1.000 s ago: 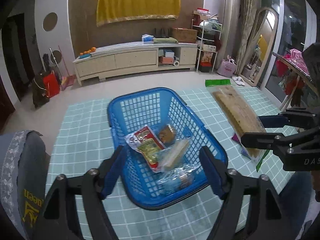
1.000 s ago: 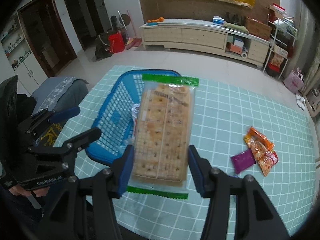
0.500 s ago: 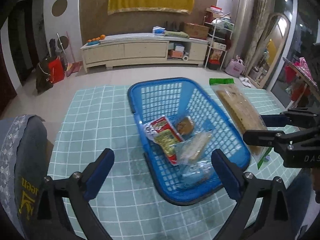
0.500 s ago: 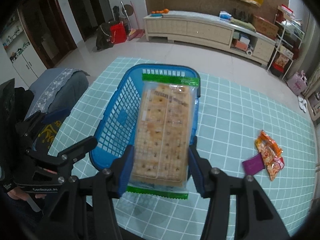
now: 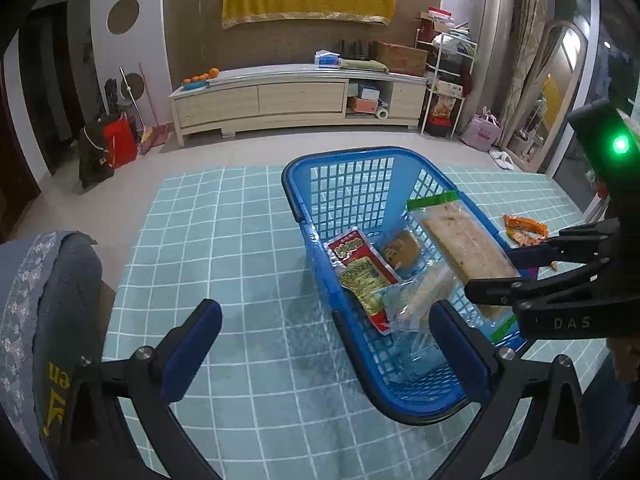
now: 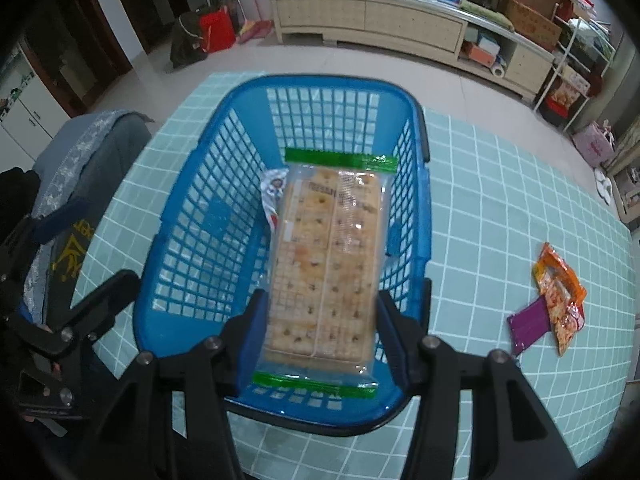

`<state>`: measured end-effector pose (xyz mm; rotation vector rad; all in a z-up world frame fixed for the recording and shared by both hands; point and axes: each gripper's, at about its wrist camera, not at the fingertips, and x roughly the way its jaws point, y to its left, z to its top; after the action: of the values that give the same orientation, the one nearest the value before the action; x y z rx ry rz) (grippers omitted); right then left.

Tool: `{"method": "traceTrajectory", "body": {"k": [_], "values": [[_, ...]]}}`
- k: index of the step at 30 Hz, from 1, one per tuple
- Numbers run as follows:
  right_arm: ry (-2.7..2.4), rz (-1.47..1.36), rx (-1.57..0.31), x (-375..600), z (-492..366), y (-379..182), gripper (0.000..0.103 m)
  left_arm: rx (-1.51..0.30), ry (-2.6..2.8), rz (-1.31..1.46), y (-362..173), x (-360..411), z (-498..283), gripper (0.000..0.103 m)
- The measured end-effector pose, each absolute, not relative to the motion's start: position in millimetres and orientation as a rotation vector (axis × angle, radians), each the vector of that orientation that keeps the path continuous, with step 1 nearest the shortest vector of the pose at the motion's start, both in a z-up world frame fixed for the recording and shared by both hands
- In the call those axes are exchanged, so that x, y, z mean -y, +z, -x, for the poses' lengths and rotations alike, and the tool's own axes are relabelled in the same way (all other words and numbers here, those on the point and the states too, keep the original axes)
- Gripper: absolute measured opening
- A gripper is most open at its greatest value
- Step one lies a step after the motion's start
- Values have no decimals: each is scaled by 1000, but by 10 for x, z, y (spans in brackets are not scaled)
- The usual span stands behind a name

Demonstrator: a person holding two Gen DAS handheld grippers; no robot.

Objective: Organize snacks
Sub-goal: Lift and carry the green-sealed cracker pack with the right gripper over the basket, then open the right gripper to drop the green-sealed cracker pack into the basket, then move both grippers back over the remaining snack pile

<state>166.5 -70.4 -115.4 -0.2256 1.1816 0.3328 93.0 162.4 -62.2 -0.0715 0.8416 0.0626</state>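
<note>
A blue plastic basket (image 5: pixel 320 159) (image 6: pixel 320 80) stands on the teal checked tablecloth (image 5: pixel 220 240). It holds a red and yellow packet (image 5: pixel 360 268), a round brown bun (image 5: pixel 402 250) and clear wrapped snacks (image 5: pixel 420 292). My right gripper (image 6: pixel 322 308) (image 5: pixel 490 276) is shut on a long clear cracker pack (image 6: pixel 326 264) (image 5: pixel 460 240) with green ends, tilted down inside the basket's mouth. My left gripper (image 5: pixel 322 316) (image 6: pixel 90 250) hovers at the basket's near left side, its jaws opening wide with nothing held between them.
An orange snack packet (image 6: pixel 560 292) (image 5: pixel 524 230) and a purple one (image 6: pixel 528 324) lie on the cloth to the right of the basket. A chair with a grey cover (image 5: pixel 40 300) (image 6: pixel 88 148) stands at the table's left edge. A long cabinet (image 5: pixel 296 100) lines the far wall.
My left gripper's jaws spread wide and it slid left off the basket. My right gripper carried the cracker pack down and over the basket.
</note>
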Motion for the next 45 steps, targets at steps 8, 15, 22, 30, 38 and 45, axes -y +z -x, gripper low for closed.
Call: {"method": "traceTrajectory", "body": {"k": [8, 15, 22, 30, 38, 45], "values": [[298, 296, -1180, 684, -1618, -1151, 59, -858, 55, 93, -663, -1639, -934, 103], [285, 285, -1171, 756, -1556, -1071, 75, -862, 51, 106, -635, -1609, -891, 103], [292, 298, -1100, 862, -1389, -881, 78, -851, 44, 75, -543, -1444, -826, 103], [294, 245, -1036, 1116, -1171, -658, 78, -818, 11, 59, -375, -1185, -722, 103], [282, 189, -938, 1418, -899, -403, 83, -778, -33, 40, -215, -887, -654, 103], [259, 138, -909, 1805, -789, -315, 90, -758, -90, 9, -156, -486, -708, 103]]}}
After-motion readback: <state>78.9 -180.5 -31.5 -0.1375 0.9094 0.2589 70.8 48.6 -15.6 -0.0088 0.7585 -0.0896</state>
